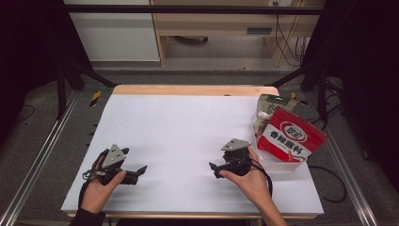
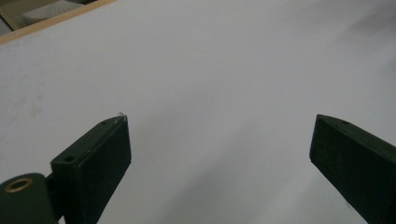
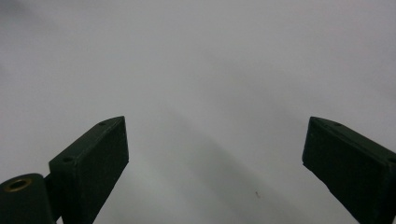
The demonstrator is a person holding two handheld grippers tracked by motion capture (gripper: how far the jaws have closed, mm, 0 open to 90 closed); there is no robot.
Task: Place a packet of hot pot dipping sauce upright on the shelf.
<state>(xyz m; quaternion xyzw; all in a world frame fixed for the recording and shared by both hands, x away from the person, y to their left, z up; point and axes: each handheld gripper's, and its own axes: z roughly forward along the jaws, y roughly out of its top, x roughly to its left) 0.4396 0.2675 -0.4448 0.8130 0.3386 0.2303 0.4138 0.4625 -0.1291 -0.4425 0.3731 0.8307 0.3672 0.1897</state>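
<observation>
The left claw (image 1: 141, 170) rests low over the near left part of the desk (image 1: 188, 122), held in the person's left hand (image 1: 96, 188), its two black jaws pointing toward the middle of the white surface. In the left gripper view those jaws stand spread wide with nothing between them, just bare white desk and a strip of the wooden edge at the top left corner. The right claw (image 1: 212, 167) sits over the near right part of the desk in the right hand (image 1: 249, 181), its jaws pointing left toward the other claw; the right gripper view shows them likewise spread wide and empty above the plain surface. The two claws are well apart, with open desk between them.

The nearest things are at the right edge of the desk, just beside the right hand: a clear plastic bin (image 1: 277, 162) holding a red and white pouch (image 1: 291, 135) that leans upright with printed characters on its front. Behind the pouch stands a second packet (image 1: 270, 106), pale with a green top, and what may be a small white spout or cap shows at its left, too small to tell for sure. Neither claw touches the bin or its contents
</observation>
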